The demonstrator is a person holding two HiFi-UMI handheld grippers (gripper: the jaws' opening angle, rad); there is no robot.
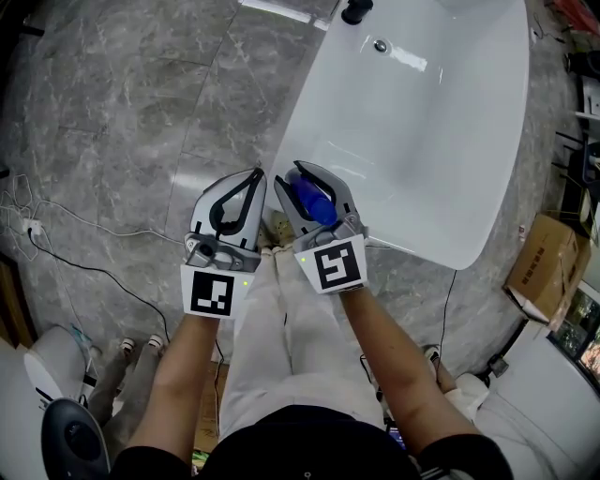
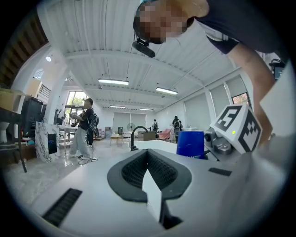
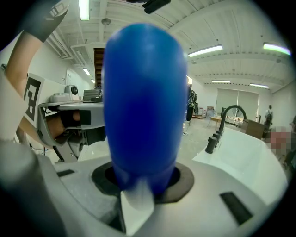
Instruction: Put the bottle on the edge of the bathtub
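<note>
**Blue bottle pinched in the right claw, off the tub's rim**

The right claw point(image 1: 305, 174) is closed on a blue bottle point(image 1: 314, 203). The right gripper view shows the pads pressing its lower body from both sides, with the rounded end standing up out of the grip. From the head view, the bottle hangs in the air at the bathtub's point(image 1: 441, 246) near-left edge, partly over the white rim and partly over the grey marble floor point(image 1: 141, 112). It rests on nothing but the claw. How high it sits above the rim cannot be judged.

The left claw point(image 1: 255, 175) is held just beside the right one, on the floor side of the tub's edge. Its tips are pressed together, and the curved dark pads leave a leaf-shaped hollow behind them with nothing in it.

A black faucet point(image 1: 356, 11) stands at the tub's far end, and the drain point(image 1: 380, 45) lies just in front of it. A cardboard box point(image 1: 548, 262) sits on the floor past the tub's right edge. Thin cables point(image 1: 94, 230) trail over the floor at the left.
</note>
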